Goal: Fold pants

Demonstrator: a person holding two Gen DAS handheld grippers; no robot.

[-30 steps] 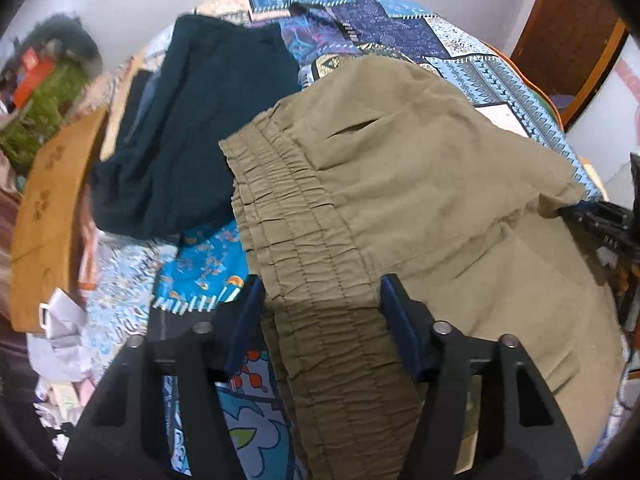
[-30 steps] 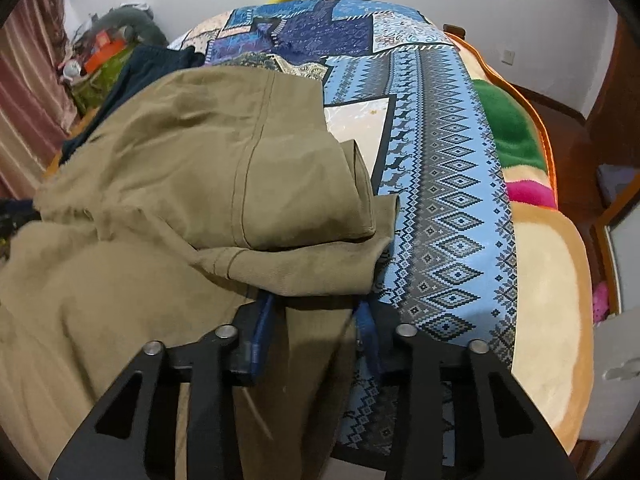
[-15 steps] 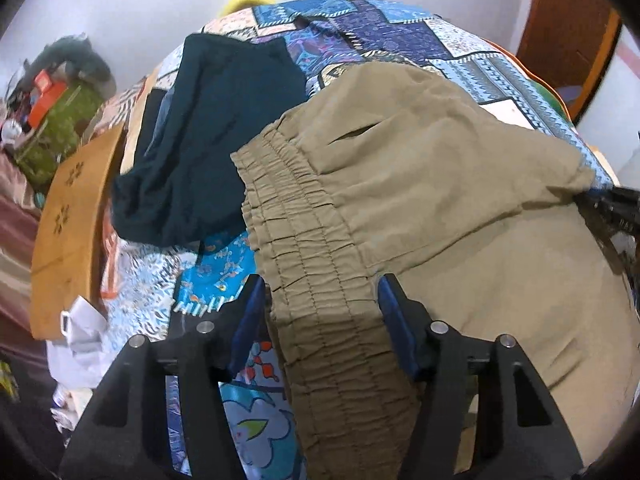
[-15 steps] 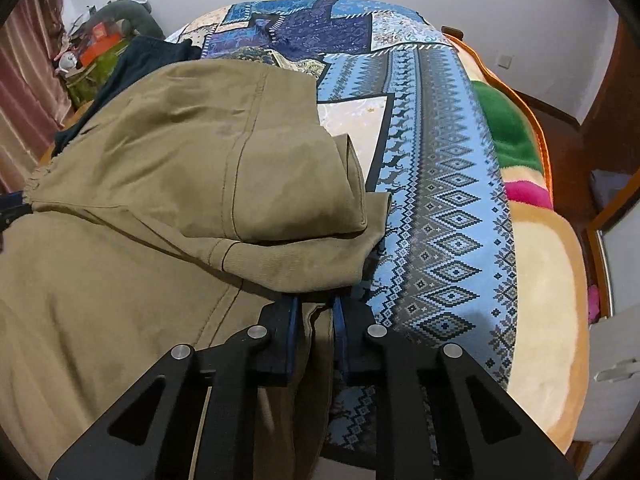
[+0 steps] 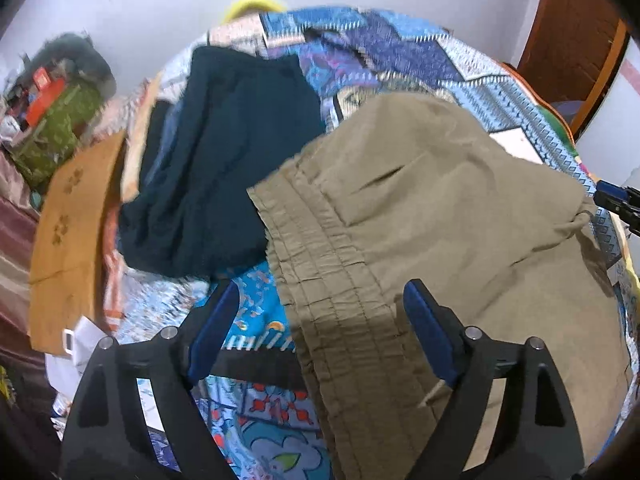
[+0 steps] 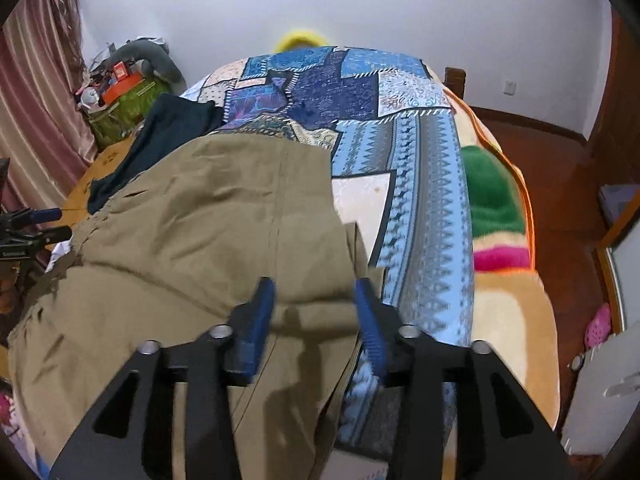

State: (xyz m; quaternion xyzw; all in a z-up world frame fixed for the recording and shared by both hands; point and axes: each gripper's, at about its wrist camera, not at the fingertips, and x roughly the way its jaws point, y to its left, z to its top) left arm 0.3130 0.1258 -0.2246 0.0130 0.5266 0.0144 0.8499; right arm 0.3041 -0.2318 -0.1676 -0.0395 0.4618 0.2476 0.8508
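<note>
Olive-khaki pants point(image 5: 432, 216) lie folded over on a patterned blue bedspread point(image 5: 400, 60); their gathered elastic waistband point(image 5: 320, 264) runs toward the left wrist camera. My left gripper point(image 5: 320, 320) is open, its jaws apart over the waistband and nothing pinched. In the right wrist view the pants point(image 6: 208, 216) fill the lower left. My right gripper point(image 6: 314, 312) is open above the folded leg hem, holding nothing. Each gripper's blue pads show at the edge of the other's view.
A dark teal garment point(image 5: 224, 168) lies left of the pants on the bed. A wooden board point(image 5: 68, 232) and clutter stand at the bed's left side. A green, pink and orange blanket point(image 6: 496, 208) covers the bed's right edge. Wooden floor lies beyond.
Both grippers have opened and let go of the pants. The right one was shut on the hem half a second ago. Both have lifted and drawn back a little.
</note>
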